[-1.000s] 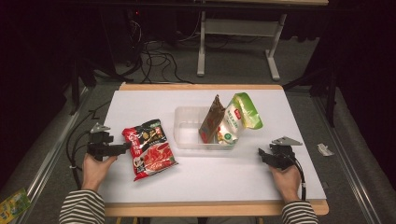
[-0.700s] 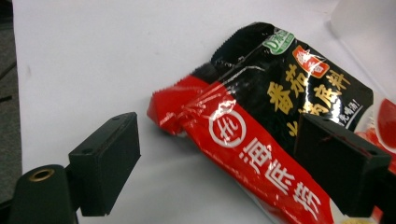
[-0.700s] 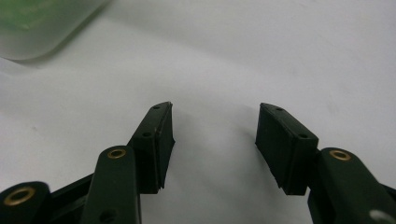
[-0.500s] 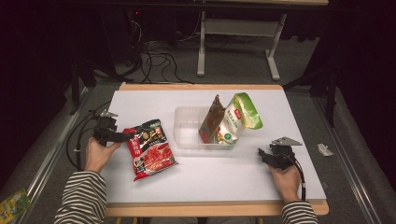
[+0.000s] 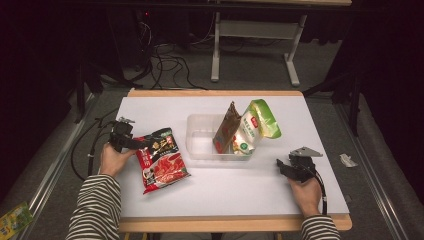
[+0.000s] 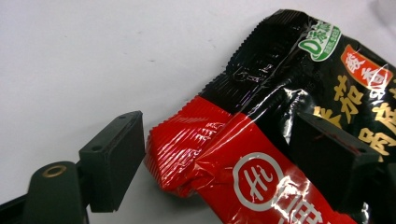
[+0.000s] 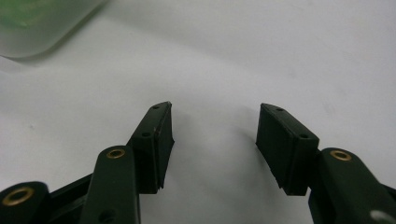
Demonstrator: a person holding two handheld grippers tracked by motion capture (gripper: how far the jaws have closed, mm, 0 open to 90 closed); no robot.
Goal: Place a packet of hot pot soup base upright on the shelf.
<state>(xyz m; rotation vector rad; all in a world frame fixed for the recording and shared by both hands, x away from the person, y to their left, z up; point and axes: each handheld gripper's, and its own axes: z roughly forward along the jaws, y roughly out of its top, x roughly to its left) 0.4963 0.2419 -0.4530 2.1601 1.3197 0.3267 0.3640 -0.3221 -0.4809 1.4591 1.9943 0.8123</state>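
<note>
Fingers [image 6: 114, 158] of the left gripper [image 5: 131, 142] are standing wide on either side of the crimped end of the red-and-black noodle packet [image 5: 160, 159], and they have just been closing a little with that end between them. In the left gripper view the near finger is sitting just beside the red crimped corner, seemingly not pressing on it, while the far finger is lying over the packet's printed face [image 6: 280, 140]; whether it is touching there cannot be told. The person's left hand [image 5: 114, 159] is reaching in from the table's left edge, its striped sleeve [image 5: 95, 207] angling up from the bottom, with the gripper pointing right toward the packet, which is lying flat on the white table [image 5: 250, 190], near the clear plastic tub [image 5: 200, 145]. A brown pouch [image 5: 227, 129] and a green-and-white pouch [image 5: 255, 131] are leaning in that tub. The right gripper [image 5: 287, 166] is resting low on the table, well apart from the packet, its fingers [image 7: 156, 140] parted with nothing but bare table between them.
</note>
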